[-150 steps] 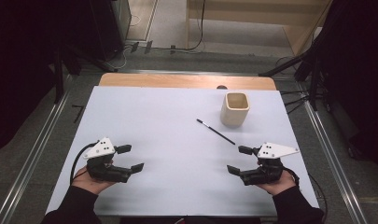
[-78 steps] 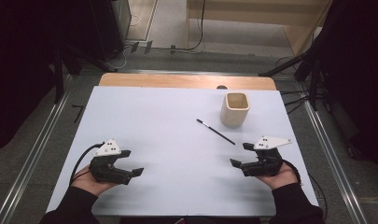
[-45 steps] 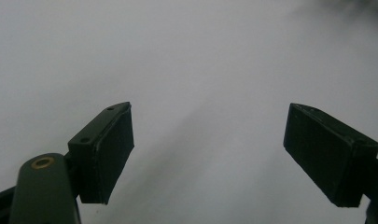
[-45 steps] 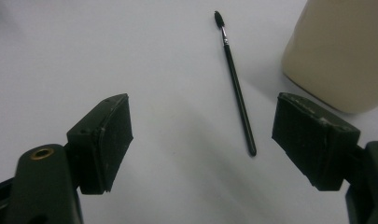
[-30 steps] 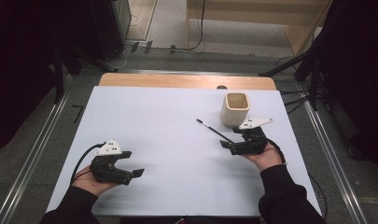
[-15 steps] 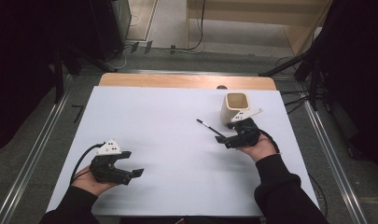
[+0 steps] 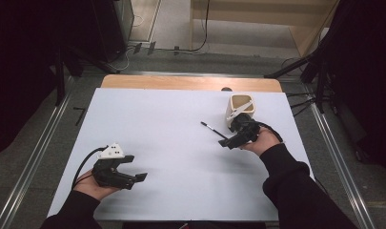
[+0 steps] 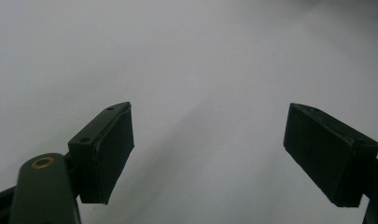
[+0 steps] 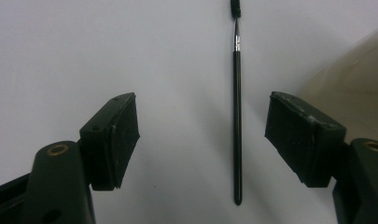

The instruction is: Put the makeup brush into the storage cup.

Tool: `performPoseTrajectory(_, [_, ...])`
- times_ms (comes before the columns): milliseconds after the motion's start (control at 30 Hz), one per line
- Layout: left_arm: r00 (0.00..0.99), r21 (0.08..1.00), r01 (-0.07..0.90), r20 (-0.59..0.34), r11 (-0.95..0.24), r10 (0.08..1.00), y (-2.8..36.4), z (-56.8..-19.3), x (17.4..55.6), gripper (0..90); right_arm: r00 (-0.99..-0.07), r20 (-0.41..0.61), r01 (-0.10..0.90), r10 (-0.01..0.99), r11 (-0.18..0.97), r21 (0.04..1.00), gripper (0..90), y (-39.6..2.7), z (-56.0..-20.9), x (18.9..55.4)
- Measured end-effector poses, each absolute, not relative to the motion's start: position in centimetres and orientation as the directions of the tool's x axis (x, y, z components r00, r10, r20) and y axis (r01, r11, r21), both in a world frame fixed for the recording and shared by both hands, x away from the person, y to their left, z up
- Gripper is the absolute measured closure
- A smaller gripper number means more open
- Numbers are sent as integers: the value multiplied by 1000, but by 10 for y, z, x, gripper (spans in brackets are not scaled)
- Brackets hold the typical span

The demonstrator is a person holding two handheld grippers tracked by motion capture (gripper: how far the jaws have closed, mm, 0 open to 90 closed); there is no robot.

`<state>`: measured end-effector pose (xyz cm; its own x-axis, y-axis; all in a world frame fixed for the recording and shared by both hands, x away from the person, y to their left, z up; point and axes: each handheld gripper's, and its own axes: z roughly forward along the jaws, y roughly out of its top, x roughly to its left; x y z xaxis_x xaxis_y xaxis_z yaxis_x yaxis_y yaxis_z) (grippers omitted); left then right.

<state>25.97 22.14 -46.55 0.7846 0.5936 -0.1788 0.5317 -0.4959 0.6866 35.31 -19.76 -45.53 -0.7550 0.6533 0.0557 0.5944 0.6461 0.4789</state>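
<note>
A white desk (image 7: 181, 129) stands among dark surroundings. Near its right edge a thin black brush (image 9: 236, 107) lies flat, just beside a beige cup (image 7: 240, 106). The right gripper (image 9: 203, 135) hangs over the brush, fingers (image 9: 116, 135) spread wide on either side without touching it. The left gripper (image 7: 133, 168) rests near the desk's near-left corner, fingers (image 8: 105, 149) wide apart over bare surface.

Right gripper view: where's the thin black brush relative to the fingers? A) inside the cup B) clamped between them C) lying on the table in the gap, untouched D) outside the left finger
C: the brush lies flat on the white table between the right gripper's open fingers, closer to the right-hand one, touching neither.
</note>
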Motion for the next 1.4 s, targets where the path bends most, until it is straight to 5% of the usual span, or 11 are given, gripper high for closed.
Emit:
performPoseTrajectory(567, [783,681,535,-180,-499,595,221,-466,260,166,-780,48,606,624,735,303,253,-192,-452,371])
performPoseTrajectory(667, [784,680,536,-180,-501,594,221,-466,260,167,-783,51,606,620,743,284,158,-191,-452,374])
performPoseTrajectory(1400, [780,678,541,-184,-497,598,222,-466,261,167,-784,32,615,621,766,186,265,-192,-462,384])
